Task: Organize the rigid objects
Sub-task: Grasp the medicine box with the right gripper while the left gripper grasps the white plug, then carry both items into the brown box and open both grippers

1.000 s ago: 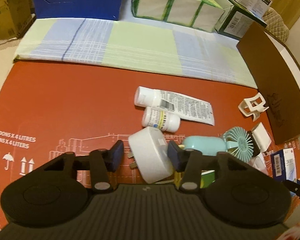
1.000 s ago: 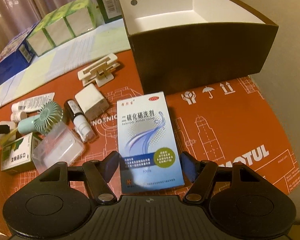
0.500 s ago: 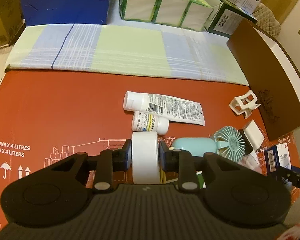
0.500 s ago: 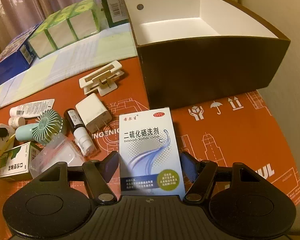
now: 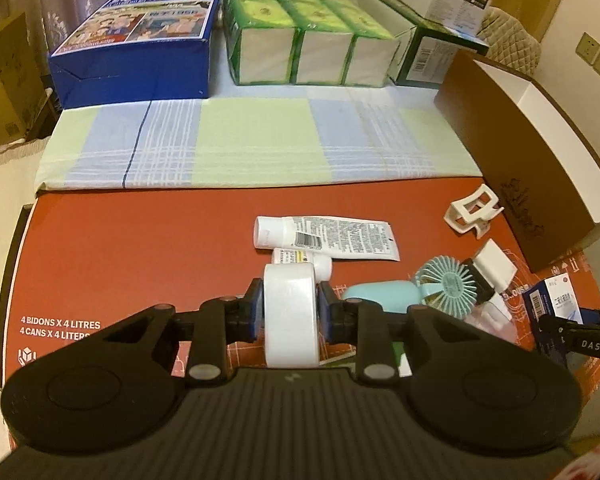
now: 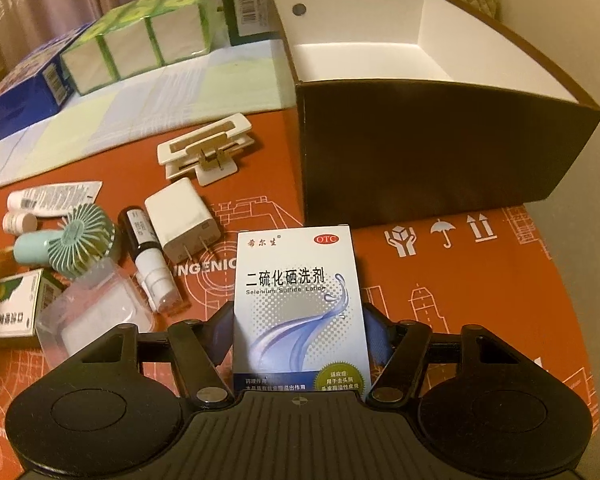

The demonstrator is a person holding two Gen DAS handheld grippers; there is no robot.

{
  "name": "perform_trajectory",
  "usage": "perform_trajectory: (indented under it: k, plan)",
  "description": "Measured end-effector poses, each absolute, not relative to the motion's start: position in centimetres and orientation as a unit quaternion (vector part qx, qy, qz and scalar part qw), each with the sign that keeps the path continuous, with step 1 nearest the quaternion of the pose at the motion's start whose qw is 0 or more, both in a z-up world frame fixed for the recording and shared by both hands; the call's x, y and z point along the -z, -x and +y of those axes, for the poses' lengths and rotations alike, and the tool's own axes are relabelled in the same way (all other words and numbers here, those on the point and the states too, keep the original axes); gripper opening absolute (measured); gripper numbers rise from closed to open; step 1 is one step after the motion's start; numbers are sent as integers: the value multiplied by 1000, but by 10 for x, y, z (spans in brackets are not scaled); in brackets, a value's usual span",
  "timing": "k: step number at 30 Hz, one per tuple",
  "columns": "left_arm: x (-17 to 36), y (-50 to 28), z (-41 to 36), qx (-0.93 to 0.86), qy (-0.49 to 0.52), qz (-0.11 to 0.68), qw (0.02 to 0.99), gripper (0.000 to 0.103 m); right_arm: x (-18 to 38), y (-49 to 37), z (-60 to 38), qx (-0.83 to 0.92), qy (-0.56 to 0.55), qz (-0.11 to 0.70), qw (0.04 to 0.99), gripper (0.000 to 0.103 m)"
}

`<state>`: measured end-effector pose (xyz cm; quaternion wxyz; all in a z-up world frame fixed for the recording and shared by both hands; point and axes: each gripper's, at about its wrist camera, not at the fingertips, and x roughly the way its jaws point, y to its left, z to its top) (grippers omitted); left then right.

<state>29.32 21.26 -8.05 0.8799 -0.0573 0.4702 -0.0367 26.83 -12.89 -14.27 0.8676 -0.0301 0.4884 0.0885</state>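
Red printed mat (image 5: 140, 248), checked cloth (image 5: 252, 140), possibly curtains behind

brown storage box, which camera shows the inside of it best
The right wrist view. It looks down into the brown storage box, showing its white interior walls and a bare floor. The left wrist view catches only the box's brown outer side and a strip of white rim at the right edge.

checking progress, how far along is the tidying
Nothing looks done: the brown box looks empty. In hand: left gripper is shut on a white plug, right gripper on a lotion box. Left: fan, tube, clip, charger.
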Motion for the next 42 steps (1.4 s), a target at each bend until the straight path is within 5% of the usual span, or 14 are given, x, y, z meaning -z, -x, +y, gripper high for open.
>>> perform_trajectory:
  k: [19, 30, 42]
  plan:
    - [23, -285, 104, 105, 38, 421, 900, 23, 50, -250, -168, -174, 18, 423, 889, 61]
    - [-2, -337, -11, 154, 21, 385, 910, 23, 3, -321, -232, -202, 22, 371, 906, 61]
    - [17, -406, -115, 182, 0, 408, 895, 23, 19, -416, -271, -202, 40, 366, 907, 61]
